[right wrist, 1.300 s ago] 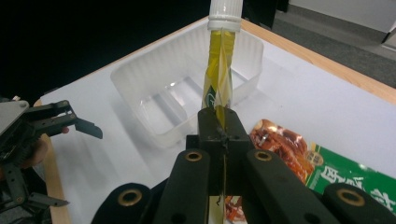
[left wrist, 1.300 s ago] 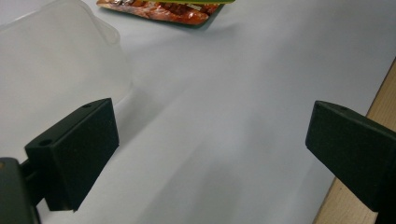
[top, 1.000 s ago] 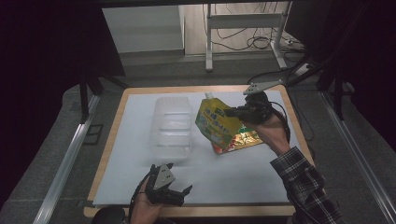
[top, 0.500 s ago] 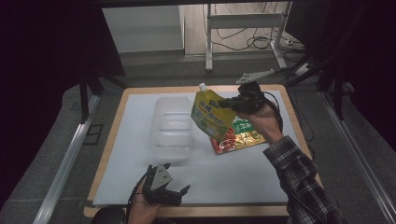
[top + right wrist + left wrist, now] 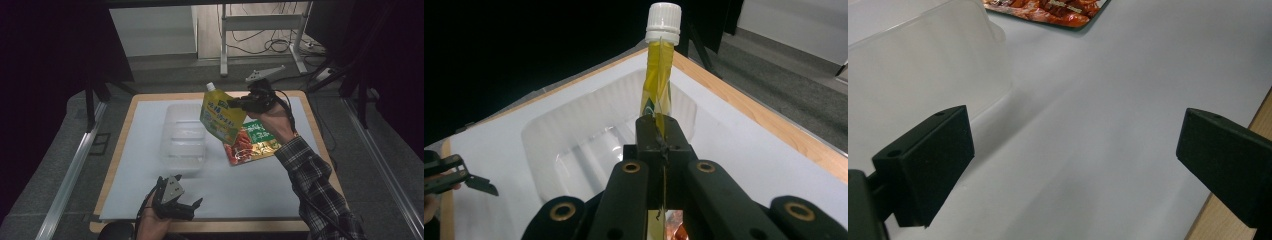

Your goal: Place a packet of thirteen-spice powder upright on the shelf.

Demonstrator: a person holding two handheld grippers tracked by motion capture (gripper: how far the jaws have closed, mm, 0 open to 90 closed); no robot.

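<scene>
1. Since a second ago our right gripper (image 5: 235, 104) has carried the yellow pouch (image 5: 221, 116) toward the bench's far edge and a little toward its left; the pouch now hangs higher, cap (image 5: 663, 21) up, over the tub's (image 5: 184, 134) right rim.
2. Its fingers are pinched tight on the pouch's edge.
3. Our left gripper (image 5: 187, 209) has stayed at the near edge, fingers (image 5: 923, 165) spread wide with nothing between them.
4. The red packet (image 5: 252, 144) lies flat right of the tub, now more exposed.
5. The bench (image 5: 260, 195) bears a white mat inside a wooden border; around it are dark surroundings, grey floor and cables beyond the far edge.
</scene>
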